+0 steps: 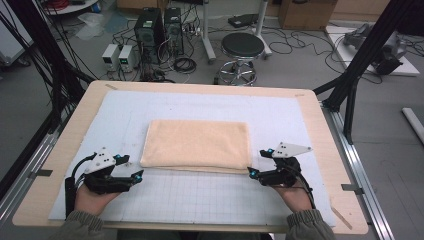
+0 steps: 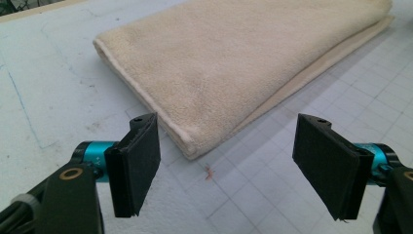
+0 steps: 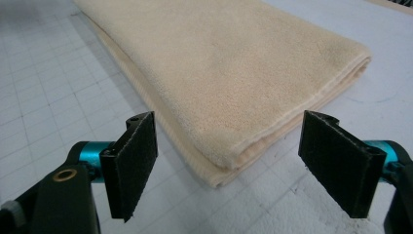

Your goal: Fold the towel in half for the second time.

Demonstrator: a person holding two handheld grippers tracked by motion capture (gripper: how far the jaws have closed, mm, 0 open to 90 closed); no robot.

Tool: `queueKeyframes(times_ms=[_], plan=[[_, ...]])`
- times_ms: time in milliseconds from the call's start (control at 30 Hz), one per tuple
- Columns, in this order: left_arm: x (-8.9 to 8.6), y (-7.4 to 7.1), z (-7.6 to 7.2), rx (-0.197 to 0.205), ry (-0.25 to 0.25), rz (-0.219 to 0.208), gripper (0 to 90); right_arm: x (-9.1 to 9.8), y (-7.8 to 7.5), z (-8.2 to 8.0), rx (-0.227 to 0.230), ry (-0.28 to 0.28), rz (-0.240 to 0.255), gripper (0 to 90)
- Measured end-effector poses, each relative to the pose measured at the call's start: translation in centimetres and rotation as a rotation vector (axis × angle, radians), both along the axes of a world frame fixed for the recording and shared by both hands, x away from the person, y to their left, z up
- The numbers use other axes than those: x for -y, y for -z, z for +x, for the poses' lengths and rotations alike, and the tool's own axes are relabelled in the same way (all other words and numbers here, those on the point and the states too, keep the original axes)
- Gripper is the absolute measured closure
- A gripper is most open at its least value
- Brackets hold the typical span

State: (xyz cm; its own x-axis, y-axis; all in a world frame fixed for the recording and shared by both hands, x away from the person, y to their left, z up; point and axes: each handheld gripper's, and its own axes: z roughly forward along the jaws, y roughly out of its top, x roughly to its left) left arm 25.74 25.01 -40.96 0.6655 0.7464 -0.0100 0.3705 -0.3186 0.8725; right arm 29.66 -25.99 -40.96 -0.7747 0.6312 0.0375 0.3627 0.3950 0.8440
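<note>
towel [image 1: 197, 144]: folded, unlabelled | left hand-held gripper [image 1: 131, 167]: agape | right hand-held gripper [image 1: 256, 163]: agape

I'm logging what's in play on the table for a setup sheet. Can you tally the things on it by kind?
Folded beige towel: 1
White grid mat under it: 1
Hand-held grippers, left gripper and right gripper, both with jaws open and nothing between them: 2
Total: 4

Grey floor with a black stool [image 1: 242, 47], computer towers [image 1: 159, 30], cables.
</note>
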Motion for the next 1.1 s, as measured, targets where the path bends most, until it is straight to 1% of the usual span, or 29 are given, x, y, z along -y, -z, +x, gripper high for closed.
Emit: queueKeyframes(times_ms=[67, 200, 400, 533, 567, 600, 633, 900, 933, 1033, 1100], plan=[[0.0, -0.1, -0.2, 0.002, 0.003, -0.001, 24.2, 0.2, 0.0, -0.2, 0.003, 0.001, 0.006, 19.5], [0.2, -0.1, -0.8, -0.001, 0.004, 0.002, 22.5, 0.7, 0.1, -0.8, -0.006, 0.004, 0.018, 18.1], [0.2, -0.2, -1.3, 0.007, 0.009, 0.004, 21.0, 1.1, 0.3, -1.5, -0.004, 0.02, 0.019, 16.2], [0.1, -0.2, -1.6, 0.005, 0.004, 0.007, 20.1, 1.3, 0.3, -1.9, -0.009, 0.018, 0.026, 15.8], [0.0, -0.2, -1.7, 0.005, 0.005, 0.007, 19.6, 1.4, 0.3, -2.0, -0.004, 0.017, 0.027, 15.5], [0.0, -0.2, -1.8, 0.006, 0.003, 0.008, 19.5, 1.4, 0.3, -2.1, -0.012, 0.02, 0.027, 15.2], [0.0, -0.2, -1.9, 0.009, 0.004, 0.01, 19.4, 1.5, 0.4, -2.2, -0.005, 0.019, 0.025, 14.9], [-0.2, -0.2, -2.5, 0.017, 0.004, 0.017, 18.5, 2.1, 0.3, -3.0, 0.003, 0.032, 0.029, 13.5], [-0.2, -0.2, -2.6, 0.016, 0.001, 0.011, 18.4, 2.2, 0.3, -3.2, 0.003, 0.033, 0.033, 13.4], [-0.3, -0.2, -2.8, 0.017, 0.004, 0.024, 18.4, 2.5, 0.3, -3.5, 0.002, 0.041, 0.039, 13.2], [-0.4, -0.2, -2.9, 0.018, 0.0, 0.023, 18.4, 2.6, 0.2, -3.8, 0.003, 0.042, 0.043, 13.2]])
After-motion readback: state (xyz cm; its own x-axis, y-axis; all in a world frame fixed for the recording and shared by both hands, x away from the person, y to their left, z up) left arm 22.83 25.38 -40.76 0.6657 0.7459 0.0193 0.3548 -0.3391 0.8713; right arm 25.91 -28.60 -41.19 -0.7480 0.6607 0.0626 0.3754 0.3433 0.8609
